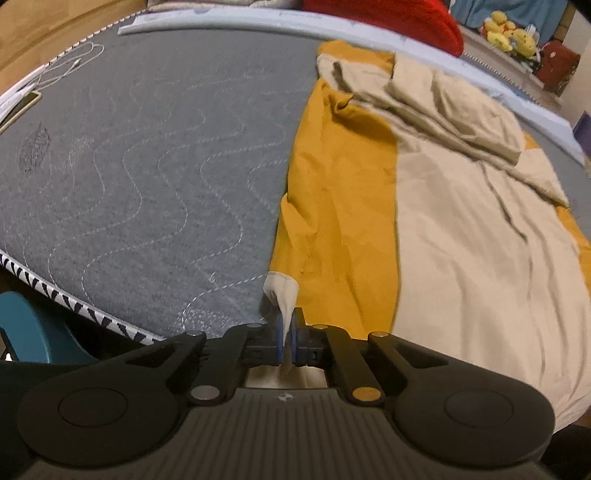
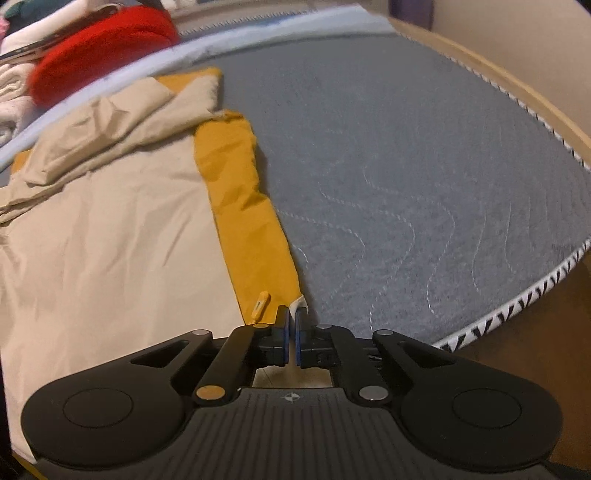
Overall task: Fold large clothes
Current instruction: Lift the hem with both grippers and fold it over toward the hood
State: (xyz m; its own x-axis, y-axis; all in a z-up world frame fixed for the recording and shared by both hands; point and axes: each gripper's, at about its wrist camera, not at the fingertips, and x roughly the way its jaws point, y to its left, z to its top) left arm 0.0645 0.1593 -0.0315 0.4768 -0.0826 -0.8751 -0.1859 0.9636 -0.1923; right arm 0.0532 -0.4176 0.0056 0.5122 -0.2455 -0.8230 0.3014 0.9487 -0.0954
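Observation:
A large beige and mustard-yellow garment (image 1: 424,229) lies spread on a grey quilted mattress (image 1: 147,166). In the left wrist view its near left corner, a beige tip, is pinched between the blue pads of my left gripper (image 1: 287,325), which is shut on it. The right wrist view shows the same garment (image 2: 110,221) on the left, with its near right corner caught between the pads of my right gripper (image 2: 291,321), shut on the cloth. A small yellow tab (image 2: 260,304) sits on the mustard edge just left of that gripper.
A red pillow (image 1: 388,18) and folded pale cloths (image 2: 14,92) lie past the mattress's far edge. A white cable (image 1: 70,66) and a phone (image 1: 22,105) rest at the mattress's far left. A teal object (image 1: 33,332) stands below the near edge.

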